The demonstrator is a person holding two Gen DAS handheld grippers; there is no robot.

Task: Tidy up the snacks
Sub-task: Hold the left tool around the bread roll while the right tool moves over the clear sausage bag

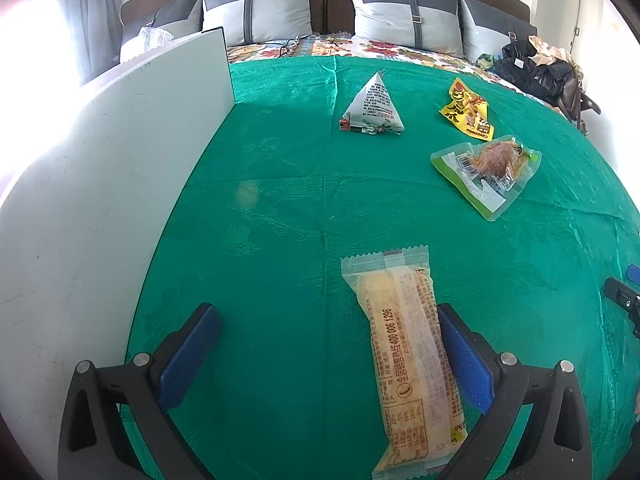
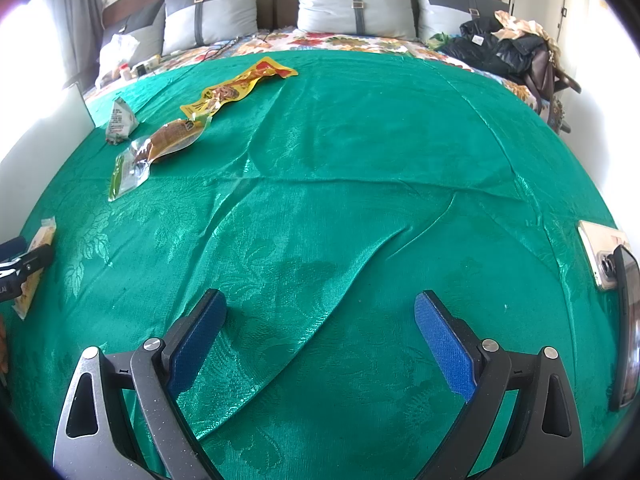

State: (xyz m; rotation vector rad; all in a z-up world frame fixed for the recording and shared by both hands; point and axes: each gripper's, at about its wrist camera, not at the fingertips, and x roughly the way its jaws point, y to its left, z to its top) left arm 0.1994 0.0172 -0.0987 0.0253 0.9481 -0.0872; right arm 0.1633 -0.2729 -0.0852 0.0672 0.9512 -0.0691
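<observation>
Four snacks lay on the green cloth [image 1: 280, 200]. Nearest, the long cake bar [image 1: 404, 356] rested against the right finger of the left gripper [image 1: 328, 320], whose fingers were spread wide and gripped nothing; its long axis ran away from them. The right gripper [image 2: 320, 312], also spread, held nothing. Farther off lay the clear pouch [image 1: 486, 174], yellow packet [image 1: 468, 110] and triangular pack [image 1: 374, 106].

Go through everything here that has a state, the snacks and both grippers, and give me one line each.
left gripper: open, long bread packet between the jaws, by one pad
right gripper: open, nothing between the jaws
long bread packet: sealed, lying flat
triangular packet: sealed, standing on its base
yellow packet: crumpled, lying flat
clear vacuum pack: sealed, lying flat
</observation>
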